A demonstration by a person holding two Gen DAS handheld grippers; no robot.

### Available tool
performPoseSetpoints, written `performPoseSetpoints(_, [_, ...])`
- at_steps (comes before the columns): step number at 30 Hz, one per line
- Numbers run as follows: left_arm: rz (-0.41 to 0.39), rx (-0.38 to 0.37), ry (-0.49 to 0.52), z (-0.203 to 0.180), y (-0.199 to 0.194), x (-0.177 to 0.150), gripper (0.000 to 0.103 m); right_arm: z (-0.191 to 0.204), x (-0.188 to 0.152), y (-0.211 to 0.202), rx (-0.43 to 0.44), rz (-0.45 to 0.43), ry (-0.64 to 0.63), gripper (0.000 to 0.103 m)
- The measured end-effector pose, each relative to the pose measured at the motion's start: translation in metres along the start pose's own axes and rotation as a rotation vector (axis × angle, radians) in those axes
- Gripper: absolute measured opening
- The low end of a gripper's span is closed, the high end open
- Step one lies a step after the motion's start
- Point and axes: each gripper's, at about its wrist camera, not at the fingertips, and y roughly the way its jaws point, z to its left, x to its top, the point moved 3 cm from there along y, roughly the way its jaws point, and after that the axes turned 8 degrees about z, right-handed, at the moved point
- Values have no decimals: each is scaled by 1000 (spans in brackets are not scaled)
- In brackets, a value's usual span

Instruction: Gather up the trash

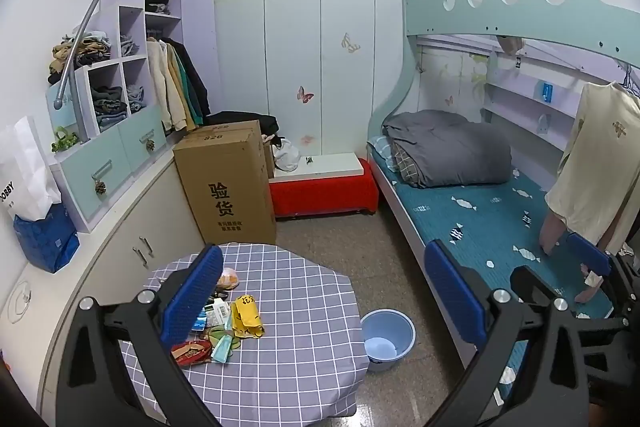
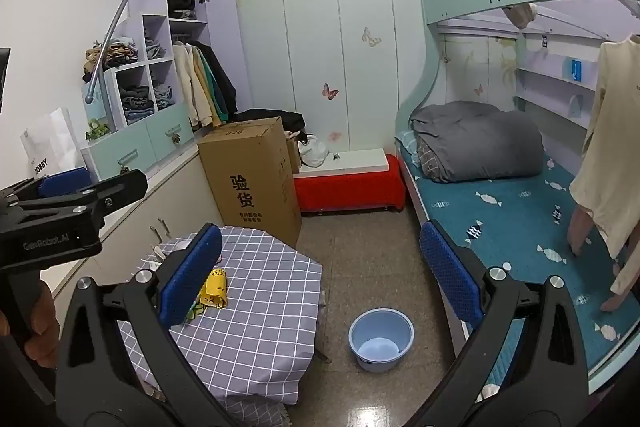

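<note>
Blue-padded left hand-held gripper (image 1: 324,291) spread wide, nothing between the pads, tilted down over a small counter (image 1: 288,359) draped in a grey checked cloth. Trash on that cloth, low and just inside the left finger: a yellow wrapper (image 1: 248,315) nearest the gap, a red packet (image 1: 192,351) closer in, a teal tube (image 1: 224,345) between them, small white cartons (image 1: 218,311) and an orange-tinted bag (image 1: 229,278) partly hidden behind the pad. Pale blue bucket (image 1: 387,339) on the floor, below the gap and toward the right finger, apart from the counter. Right hand-held gripper (image 2: 320,279) likewise wide open and empty, angled down; same yellow wrapper (image 2: 215,289) peeking beside its left pad, bucket (image 2: 381,339) low in the gap. Left hand-held gripper's black body seen from this side at far left, a hand (image 2: 42,327) on its handle. Further ahead, a tall cardboard box (image 1: 228,183), then a red bench (image 1: 324,193); off to the right, a bed (image 1: 480,219) with a teal sheet and folded grey quilt (image 1: 448,151).
</note>
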Motion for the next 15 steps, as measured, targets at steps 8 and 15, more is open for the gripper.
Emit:
performPoseSetpoints(8, [0,-4,-1,-3,5,0,99,2,0,6,-1,20,9,97])
performPoseSetpoints(15, [-1,-14,5,-14,15,-6,99,7,-6,10,-11,16,9,97])
